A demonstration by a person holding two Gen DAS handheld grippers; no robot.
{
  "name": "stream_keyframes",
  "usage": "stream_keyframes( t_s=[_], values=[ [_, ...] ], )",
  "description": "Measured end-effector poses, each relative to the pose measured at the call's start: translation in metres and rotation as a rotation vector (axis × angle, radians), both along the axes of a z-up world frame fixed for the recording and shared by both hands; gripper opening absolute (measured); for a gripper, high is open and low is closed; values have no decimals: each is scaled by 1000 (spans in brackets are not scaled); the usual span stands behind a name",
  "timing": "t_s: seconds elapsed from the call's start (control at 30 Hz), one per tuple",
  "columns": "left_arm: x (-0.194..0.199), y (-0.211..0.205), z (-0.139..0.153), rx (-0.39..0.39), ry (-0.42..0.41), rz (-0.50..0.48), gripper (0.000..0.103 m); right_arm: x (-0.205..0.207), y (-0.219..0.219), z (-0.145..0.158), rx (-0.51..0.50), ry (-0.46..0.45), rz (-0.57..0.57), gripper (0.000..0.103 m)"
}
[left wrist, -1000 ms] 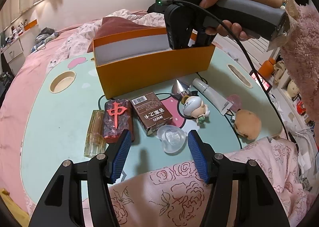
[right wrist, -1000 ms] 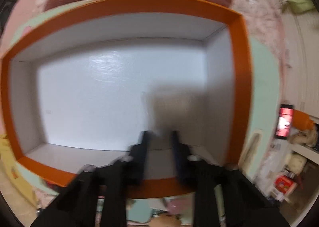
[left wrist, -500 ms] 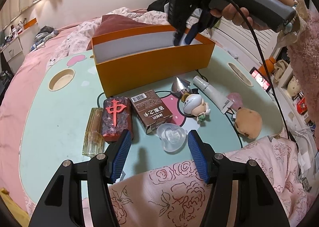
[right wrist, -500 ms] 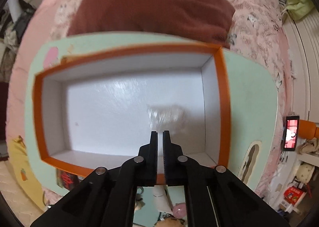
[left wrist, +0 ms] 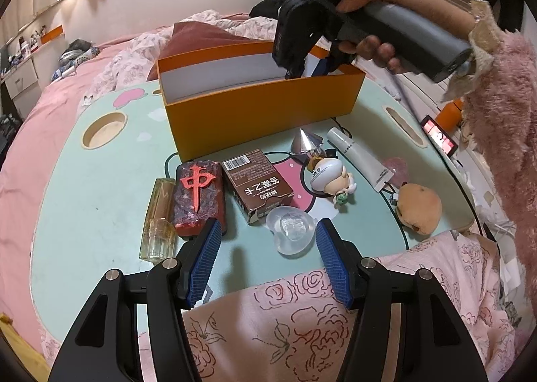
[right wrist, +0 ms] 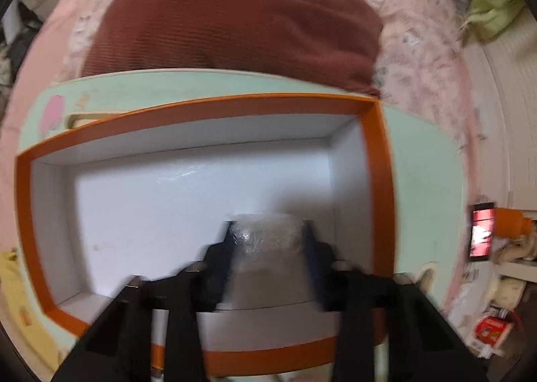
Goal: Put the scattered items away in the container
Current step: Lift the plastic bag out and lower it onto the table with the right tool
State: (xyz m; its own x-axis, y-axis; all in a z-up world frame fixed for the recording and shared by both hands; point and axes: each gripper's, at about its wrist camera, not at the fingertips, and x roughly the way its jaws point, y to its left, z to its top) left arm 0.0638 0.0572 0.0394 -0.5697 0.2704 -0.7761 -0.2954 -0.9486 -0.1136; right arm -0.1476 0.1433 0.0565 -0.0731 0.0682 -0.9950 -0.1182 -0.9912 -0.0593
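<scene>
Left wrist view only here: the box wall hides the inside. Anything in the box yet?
Observer: Yes. One clear crinkly lump lies on the white floor of the box, toward its right end.
Operator: Right jaws gripping it?
Observer: Looks not. The right gripper has just been opening its jaws. The lump shows in the gap between them but seems to rest on the floor below.
Operator: Anything else in there?
Observer: No, only bare white floor shows. The gripper hides a strip by the near wall.
</scene>
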Motion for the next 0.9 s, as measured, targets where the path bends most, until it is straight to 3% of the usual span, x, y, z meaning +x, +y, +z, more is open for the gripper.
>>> stream_keyframes(
  t_s=[0.07, 0.2, 0.4, 0.47, 0.6, 0.73, 0.8, 0.9],
  values=[
    [-2, -2, 0, 12, -7, 1, 59, 5, 2, 5, -64, 2, -16, 31],
    [-5, -10, 1, 55, -18, 6, 59, 23, 2, 39, -87, 105, 5, 31],
    [-13, -32, -1, 170, -64, 47, 59, 102, -5, 93, -253, 294, 108, 31],
    [-14, -38, -1, 208, -79, 51, 59, 132, -6, 89, -319, 300, 149, 31],
    [-20, -58, -2, 304, -115, 78, 59, 172, -7, 41, -443, 220, 161, 31],
    [-29, -74, 6, 344, -111, 123, 59, 188, -15, 9, -437, 220, 195, 34],
    [-33, -80, 12, 360, -96, 146, 59, 187, -19, 4, -452, 226, 217, 54],
    [-40, -86, 14, 382, -99, 157, 59, 186, -20, 9, -476, 260, 234, 68]
  ],
)
